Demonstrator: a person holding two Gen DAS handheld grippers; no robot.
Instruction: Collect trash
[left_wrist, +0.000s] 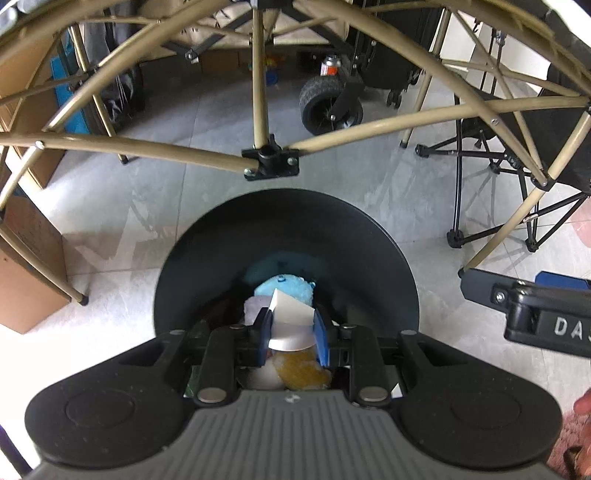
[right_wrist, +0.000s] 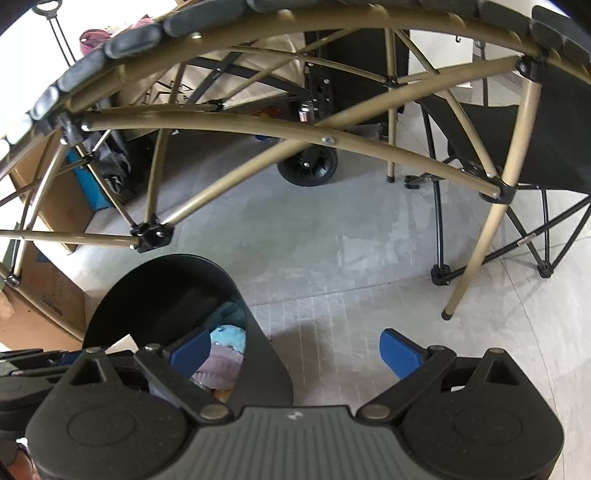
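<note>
One white paper scrap (left_wrist: 291, 308) sits clamped in the left gripper (left_wrist: 292, 328) over the black bin (left_wrist: 221, 236); next, release. The right gripper (right_wrist: 291, 350) gapes empty.

We note the bin (left_wrist: 207, 258) on the floor (left_wrist: 369, 206) before the table frame (left_wrist: 269, 160); wheel (left_wrist: 325, 101) behind it, folding chair (left_wrist: 491, 162) right, box (left_wrist: 26, 258) left.
</note>
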